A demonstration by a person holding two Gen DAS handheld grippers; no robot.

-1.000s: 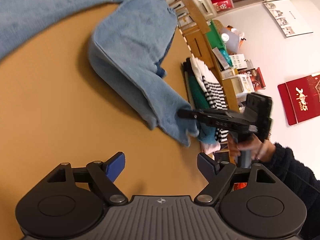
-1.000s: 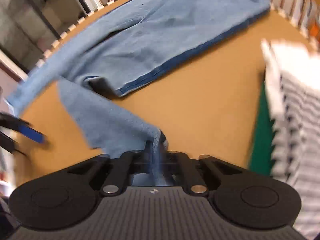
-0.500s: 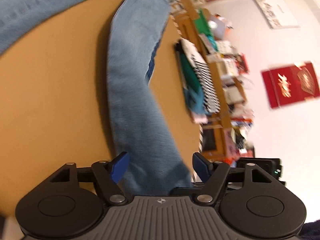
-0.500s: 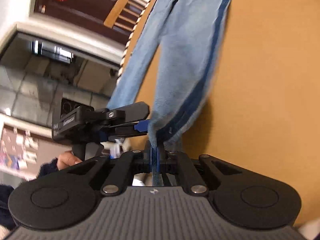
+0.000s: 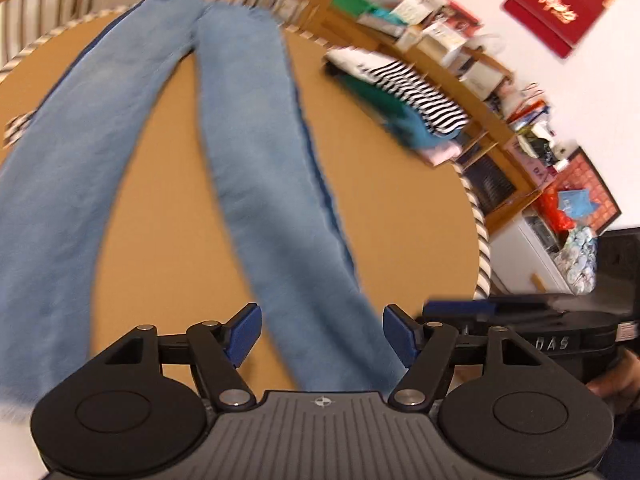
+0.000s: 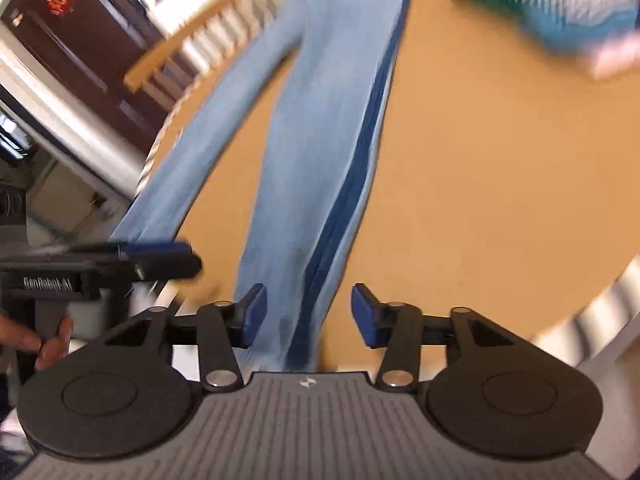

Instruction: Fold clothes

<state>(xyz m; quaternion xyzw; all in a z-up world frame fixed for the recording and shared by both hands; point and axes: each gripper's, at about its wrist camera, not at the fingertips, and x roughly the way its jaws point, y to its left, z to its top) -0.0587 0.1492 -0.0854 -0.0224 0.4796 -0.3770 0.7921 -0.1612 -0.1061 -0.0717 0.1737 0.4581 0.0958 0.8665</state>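
Two grippers, left gripper (image 5: 320,336) and right gripper (image 6: 308,314), hover with jaws opening, gripping nothing, each straddling the near hem. The jeans (image 5: 256,152) (soft, limp, fairly heavy) stretch toward twelve o'clock across the table (image 5: 400,208); I'd pinch both hem corners.

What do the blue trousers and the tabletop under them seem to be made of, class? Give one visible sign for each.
Blue trousers: probably a soft matte woven cloth, perhaps light denim; they lie limp, with a darker stripe along one leg.
Tabletop: smooth matte tan board, possibly cardboard or laminate; flat, even colour, no visible grain.
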